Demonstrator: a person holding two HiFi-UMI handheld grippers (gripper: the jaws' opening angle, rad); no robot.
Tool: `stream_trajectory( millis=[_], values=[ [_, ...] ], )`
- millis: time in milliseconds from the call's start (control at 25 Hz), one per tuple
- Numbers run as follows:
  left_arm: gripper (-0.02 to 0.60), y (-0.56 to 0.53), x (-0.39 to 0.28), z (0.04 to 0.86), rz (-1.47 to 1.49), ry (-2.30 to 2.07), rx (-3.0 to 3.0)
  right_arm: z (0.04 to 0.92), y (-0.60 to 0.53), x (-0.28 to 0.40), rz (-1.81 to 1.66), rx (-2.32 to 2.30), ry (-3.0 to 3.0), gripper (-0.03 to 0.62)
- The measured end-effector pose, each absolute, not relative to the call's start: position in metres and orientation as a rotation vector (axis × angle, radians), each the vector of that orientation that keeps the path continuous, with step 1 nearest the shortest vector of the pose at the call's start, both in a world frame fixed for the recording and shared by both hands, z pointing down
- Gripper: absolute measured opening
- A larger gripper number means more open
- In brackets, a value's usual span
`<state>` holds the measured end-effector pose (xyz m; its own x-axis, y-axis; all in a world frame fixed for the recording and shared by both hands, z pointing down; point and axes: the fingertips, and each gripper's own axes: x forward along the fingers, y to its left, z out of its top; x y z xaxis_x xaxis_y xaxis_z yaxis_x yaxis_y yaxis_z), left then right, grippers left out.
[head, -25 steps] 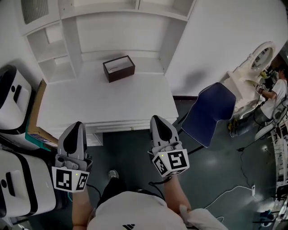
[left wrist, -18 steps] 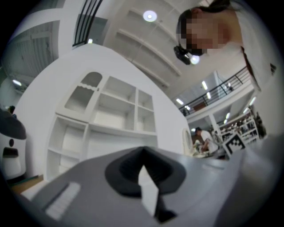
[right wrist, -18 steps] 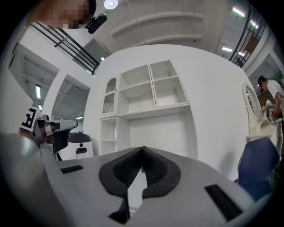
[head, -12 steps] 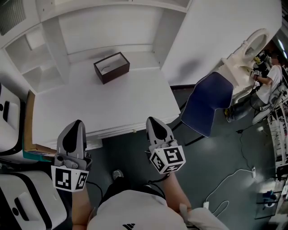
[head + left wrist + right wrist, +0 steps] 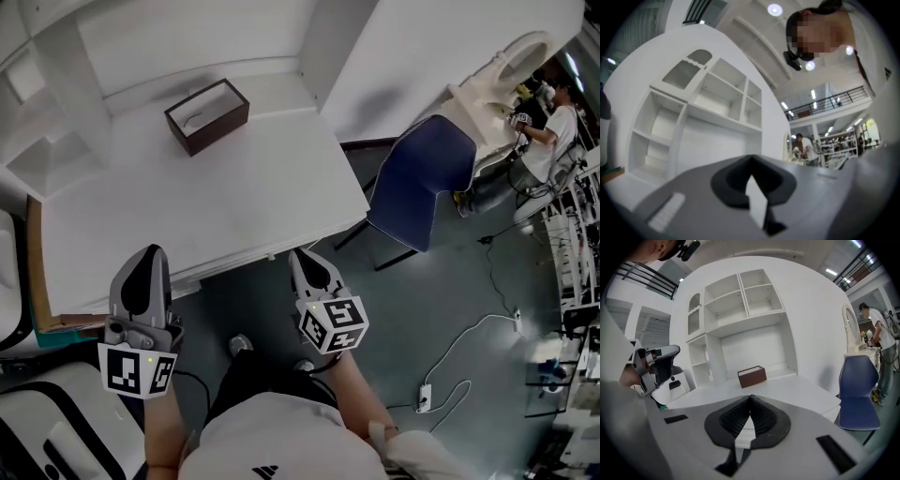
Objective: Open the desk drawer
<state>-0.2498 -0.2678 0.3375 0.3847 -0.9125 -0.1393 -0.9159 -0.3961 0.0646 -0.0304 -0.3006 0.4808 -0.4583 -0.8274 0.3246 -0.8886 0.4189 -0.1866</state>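
The white desk point(image 5: 216, 202) with a shelf hutch fills the upper left of the head view, and its front band with the drawer point(image 5: 230, 268) runs just under the top's near edge. My left gripper point(image 5: 147, 255) is shut and empty, its tip over the desk's front left edge. My right gripper point(image 5: 300, 255), also shut and empty, points at the front band near the desk's right part without touching it. In the right gripper view the shut right gripper point(image 5: 751, 398) looks across the desk top point(image 5: 787, 387). The left gripper point(image 5: 751, 159) looks up at the hutch point(image 5: 708, 108).
A brown open box point(image 5: 206, 114) stands at the back of the desk. A blue chair point(image 5: 417, 183) stands right of the desk. White machines point(image 5: 42, 427) and a cardboard sheet point(image 5: 36, 272) crowd the left. A power strip point(image 5: 425, 398) with its cable lies on the floor. A person point(image 5: 553, 122) stands far right.
Both grippers have sunk lower before the desk's front edge, the right one more. The head view has swung, so the desk sits further up and left. Both stay shut.
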Motion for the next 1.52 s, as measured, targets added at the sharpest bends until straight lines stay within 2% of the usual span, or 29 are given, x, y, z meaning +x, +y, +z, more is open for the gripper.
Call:
stream_trajectory(
  millis=[640,1000,1520],
  values=[
    [0.005,-0.275,-0.254,0.371,0.208,1.706,-2.69,0.579,-0.285,-0.032,0.764,1.478,-2.277,0.009],
    [0.005,-0.252,-0.279,0.376,0.163,1.817,-2.63,0.644,-0.294,-0.036,0.861,1.369,-2.147,0.083],
    [0.005,-0.232,-0.316,0.398,0.061,1.975,-2.552,0.709,-0.33,-0.039,0.871,1.359,-2.024,0.129]
  ],
)
